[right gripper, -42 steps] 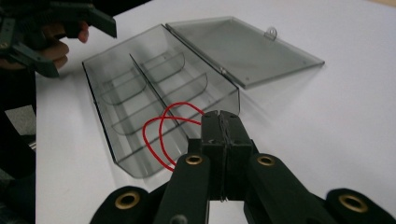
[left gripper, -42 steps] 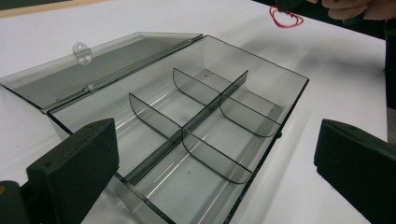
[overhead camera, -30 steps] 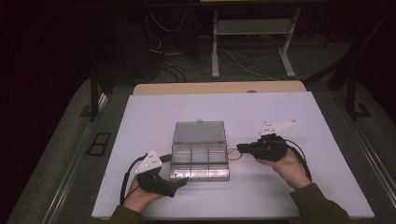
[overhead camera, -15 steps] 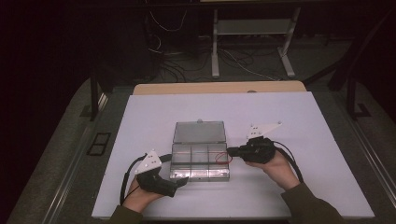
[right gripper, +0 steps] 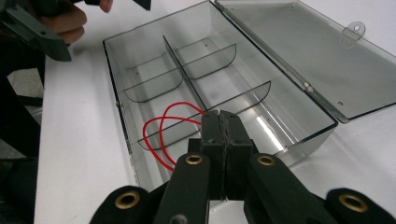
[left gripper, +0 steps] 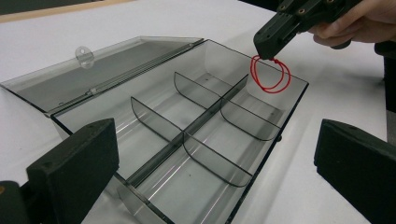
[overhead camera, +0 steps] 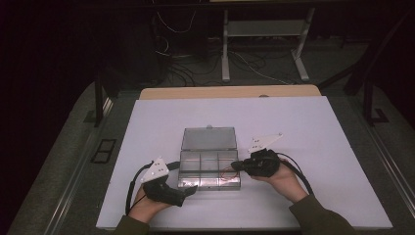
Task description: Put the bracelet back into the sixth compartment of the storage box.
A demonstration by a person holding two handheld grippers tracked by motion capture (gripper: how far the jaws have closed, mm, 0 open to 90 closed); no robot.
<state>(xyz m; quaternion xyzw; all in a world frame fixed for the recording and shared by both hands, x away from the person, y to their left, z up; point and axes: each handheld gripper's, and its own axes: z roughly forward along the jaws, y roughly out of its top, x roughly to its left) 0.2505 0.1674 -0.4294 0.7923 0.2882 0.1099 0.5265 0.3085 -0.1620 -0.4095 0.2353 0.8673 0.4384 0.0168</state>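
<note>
The right claw [right gripper: 219, 114] is clamped shut on a red loop of string [right gripper: 163, 133], which hangs from its tip over the end compartments of the clear box [overhead camera: 209, 166] (its lid [overhead camera: 209, 138] lies folded back flat on the white tabletop [overhead camera: 318, 132]). In the left gripper view the loop dangles just above the box's far rim. The left claw [overhead camera: 192, 188] stands wide open at the box's near corner, holding nothing.

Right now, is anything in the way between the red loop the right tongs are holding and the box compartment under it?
Nothing visible blocks it. The right tongs hold the red loop over the end compartments of the clear divider box. Its lid lies folded back flat, and the compartments below look empty. The left tongs sit at the box's other end.
</note>
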